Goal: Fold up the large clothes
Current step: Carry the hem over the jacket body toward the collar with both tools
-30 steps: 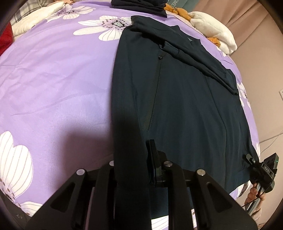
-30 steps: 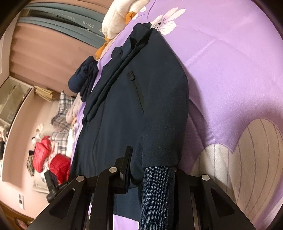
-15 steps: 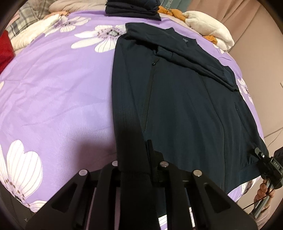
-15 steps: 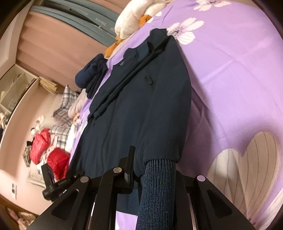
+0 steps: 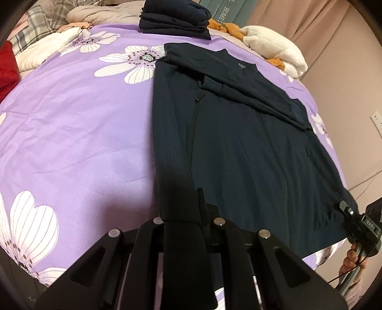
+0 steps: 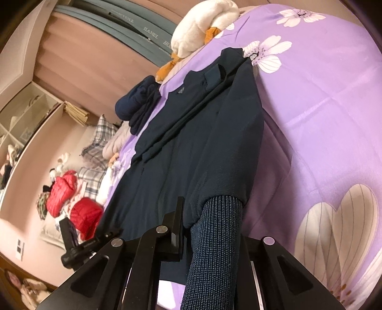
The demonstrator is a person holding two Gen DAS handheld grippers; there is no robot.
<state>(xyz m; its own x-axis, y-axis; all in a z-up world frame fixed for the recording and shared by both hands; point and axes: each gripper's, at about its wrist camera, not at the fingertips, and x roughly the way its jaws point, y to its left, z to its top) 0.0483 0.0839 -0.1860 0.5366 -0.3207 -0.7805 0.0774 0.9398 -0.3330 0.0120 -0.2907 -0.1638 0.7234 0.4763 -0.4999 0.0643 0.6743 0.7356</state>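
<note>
While dark navy jacket (image 5: pixel 238 147) lies flat on purple floral bedsheet (image 5: pixel 71 133), long axis runs away from both claws toward collar. Hem-side corners are pinched: ribbed cuff (image 5: pixel 183 252) is gripped by closed left gripper (image 5: pixel 188 229); other cuff (image 6: pixel 214 243) by closed right gripper (image 6: pixel 210 233). One sleeve is seen folded across chest.

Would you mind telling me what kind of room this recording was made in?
Most likely a bedroom: a bed with a purple floral sheet, a plaid pillow at its head, folded dark clothes stacked on it, and open shelving along the wall.
</note>
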